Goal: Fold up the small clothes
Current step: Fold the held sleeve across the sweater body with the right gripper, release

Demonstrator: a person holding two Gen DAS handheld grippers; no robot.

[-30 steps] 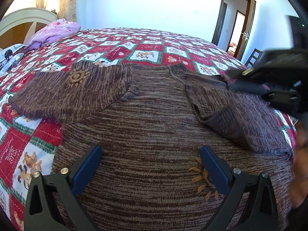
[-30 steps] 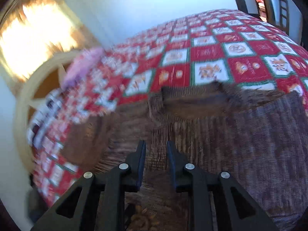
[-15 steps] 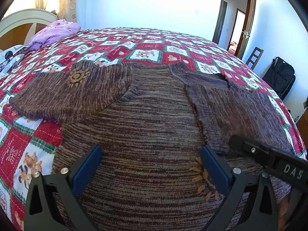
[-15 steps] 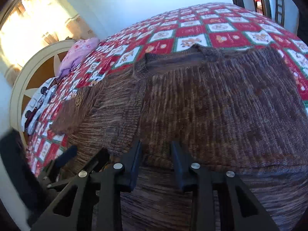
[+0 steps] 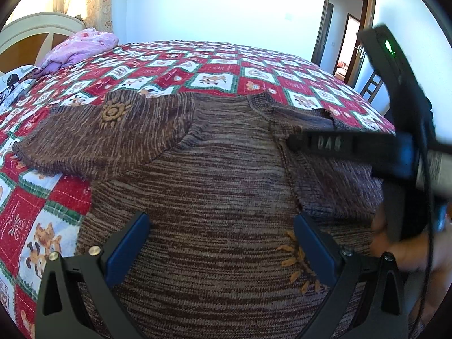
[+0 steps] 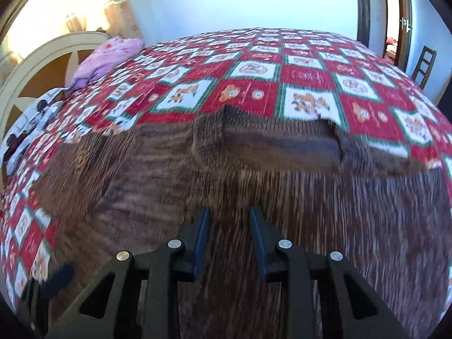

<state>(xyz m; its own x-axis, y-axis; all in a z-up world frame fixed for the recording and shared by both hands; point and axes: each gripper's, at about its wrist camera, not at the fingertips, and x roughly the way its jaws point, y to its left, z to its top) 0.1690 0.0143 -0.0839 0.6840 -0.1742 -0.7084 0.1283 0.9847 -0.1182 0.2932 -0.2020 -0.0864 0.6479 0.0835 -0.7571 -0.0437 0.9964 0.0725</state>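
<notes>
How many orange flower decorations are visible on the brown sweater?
2. One flower is on the sleeve spread out to the left; the other flower is low on the body, beside the left gripper. Folded fabric may hide more.

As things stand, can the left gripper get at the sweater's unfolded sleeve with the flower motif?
Probably yes. The left gripper hangs open over the sweater; the sleeve lies flat on the quilt ahead to its left, nothing between them. The right gripper is on the other side.
</notes>
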